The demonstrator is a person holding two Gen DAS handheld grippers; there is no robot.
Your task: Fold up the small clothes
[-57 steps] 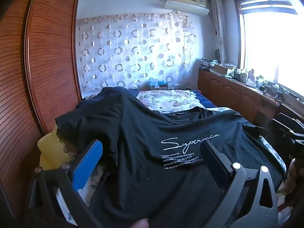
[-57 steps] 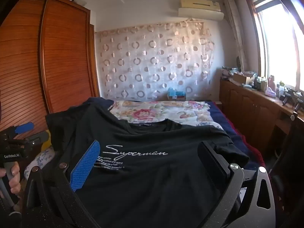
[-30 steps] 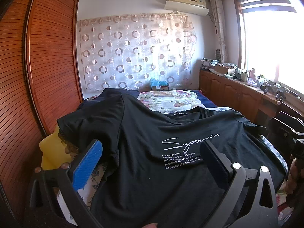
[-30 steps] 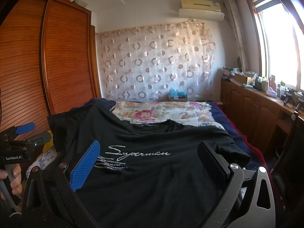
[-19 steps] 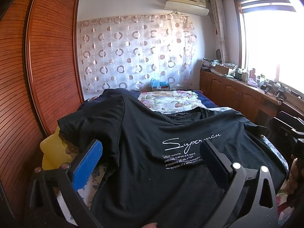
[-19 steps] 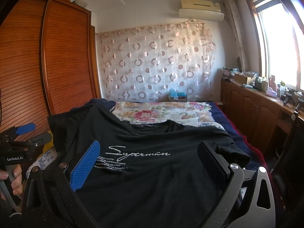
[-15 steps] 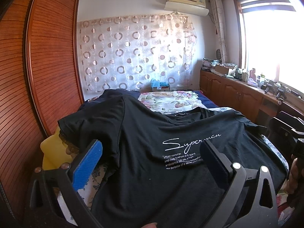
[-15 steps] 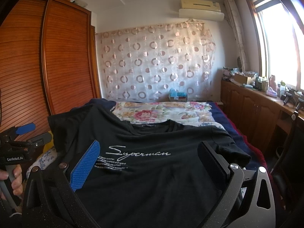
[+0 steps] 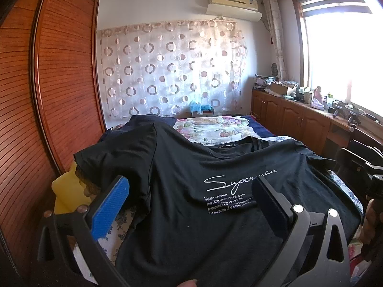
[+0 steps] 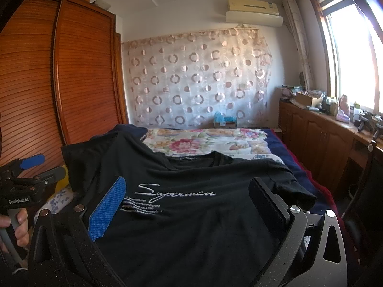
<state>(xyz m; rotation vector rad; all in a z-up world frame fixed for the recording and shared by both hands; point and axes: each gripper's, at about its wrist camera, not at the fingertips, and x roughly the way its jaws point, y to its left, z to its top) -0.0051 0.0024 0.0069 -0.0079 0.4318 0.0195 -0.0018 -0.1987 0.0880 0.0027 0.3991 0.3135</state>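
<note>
Setting: home bedroom. Evidence: bed [image 10: 275, 143] with floral bedspread [image 10: 203, 141] at frame centre; slatted wooden wardrobe doors [image 10: 79, 76] filling the left; sheer curtain with ring pattern [image 10: 196, 81] across the back wall; wall-mounted air conditioner [image 10: 253, 10] upper right; bright window [image 9: 342, 57] at right edge above low wooden cabinets [image 9: 292, 117], tops cluttered with small household items.

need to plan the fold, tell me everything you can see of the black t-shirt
The black t-shirt is a soft, matte knit lying front up and spread out on the bed, unfolded, neckline toward the far wall. White script reading "Superman" crosses the chest above small printed lines. One short sleeve drapes over a yellow cushion at the left; the other hangs toward the bed's right edge. Both tools hover open over it, not gripping.
</note>
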